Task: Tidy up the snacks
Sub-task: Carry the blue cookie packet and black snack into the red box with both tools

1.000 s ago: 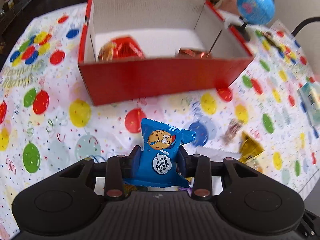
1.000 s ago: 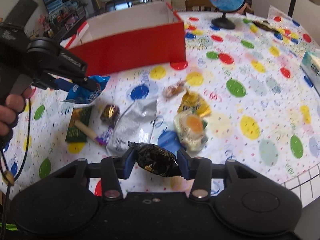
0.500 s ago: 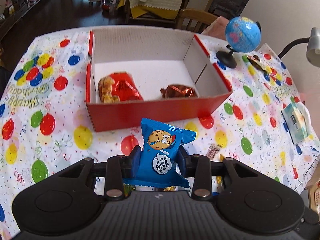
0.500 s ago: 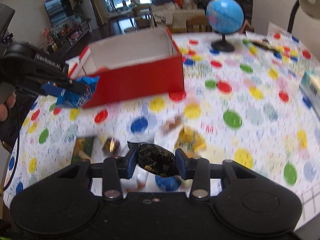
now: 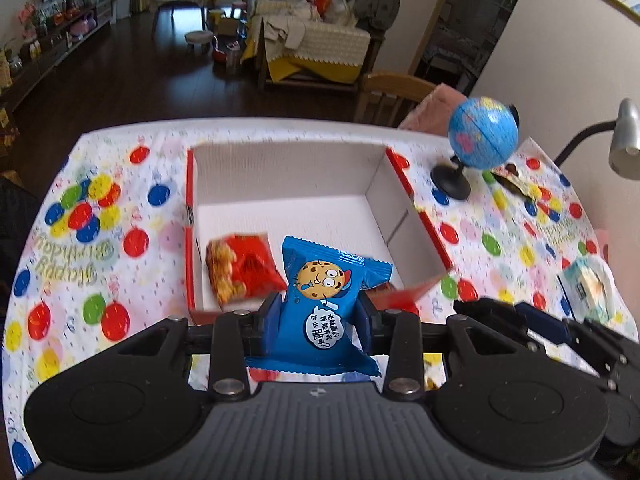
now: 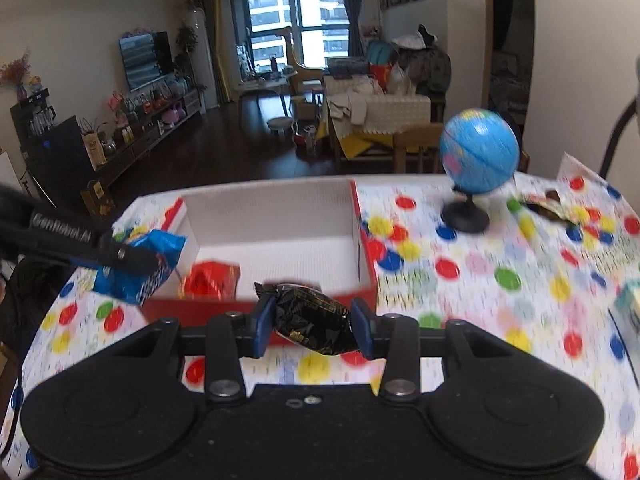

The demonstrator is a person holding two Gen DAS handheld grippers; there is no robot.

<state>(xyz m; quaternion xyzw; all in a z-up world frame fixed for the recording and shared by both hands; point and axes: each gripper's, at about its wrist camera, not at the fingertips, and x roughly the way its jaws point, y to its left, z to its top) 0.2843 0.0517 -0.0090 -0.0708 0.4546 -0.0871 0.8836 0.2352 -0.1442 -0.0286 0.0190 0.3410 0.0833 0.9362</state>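
Observation:
My left gripper [image 5: 320, 320] is shut on a blue cookie packet [image 5: 326, 304] and holds it over the near wall of the red box [image 5: 416, 216]. A red snack bag [image 5: 240, 268] lies inside the box at the left. My right gripper [image 6: 314, 322] is shut on a black wrapped candy [image 6: 316, 324], just in front of the box's near wall [image 6: 256, 310]. In the right wrist view the left gripper [image 6: 132, 260] holds the blue packet [image 6: 136, 280] above the box's left front corner, and the red bag [image 6: 212, 280] shows inside.
A blue globe [image 5: 482, 140] on a black stand sits right of the box on the balloon-print tablecloth [image 5: 100, 240]. A pale packet [image 5: 588, 288] lies at the right table edge. A lamp [image 5: 624, 144] stands at far right. Dark wrappers [image 6: 548, 204] lie behind the globe.
Both grippers have risen and moved toward the box with their snacks. The left one now hangs over the box's front wall; the loose snacks on the cloth have dropped out of view.

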